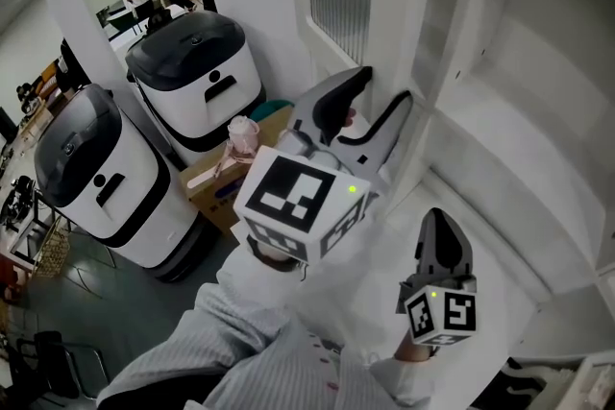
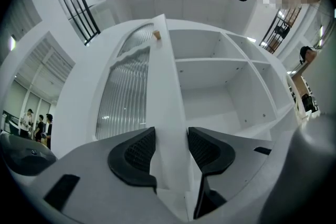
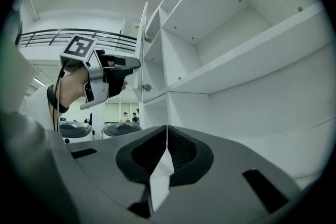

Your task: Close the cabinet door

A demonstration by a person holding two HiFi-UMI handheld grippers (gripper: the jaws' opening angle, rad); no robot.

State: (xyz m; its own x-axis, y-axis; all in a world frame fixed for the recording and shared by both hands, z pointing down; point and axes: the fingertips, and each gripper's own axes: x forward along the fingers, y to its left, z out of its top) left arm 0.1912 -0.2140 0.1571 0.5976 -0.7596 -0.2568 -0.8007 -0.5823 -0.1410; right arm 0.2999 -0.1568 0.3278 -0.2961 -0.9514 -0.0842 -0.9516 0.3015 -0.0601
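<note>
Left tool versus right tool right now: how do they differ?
The left tool has its jaws spread around the cabinet door's free edge, pads against both faces. The right tool's jaws are pressed together on nothing. The left tool is held up at the door, while the right tool hangs lower, facing the open shelves. Both share the same grey two-jaw design.

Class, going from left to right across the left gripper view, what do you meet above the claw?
Distant group of standing people → ribbed glass panel of the white cabinet door → plain white edge of that door → open white cabinet shelves → black barred railing.
</note>
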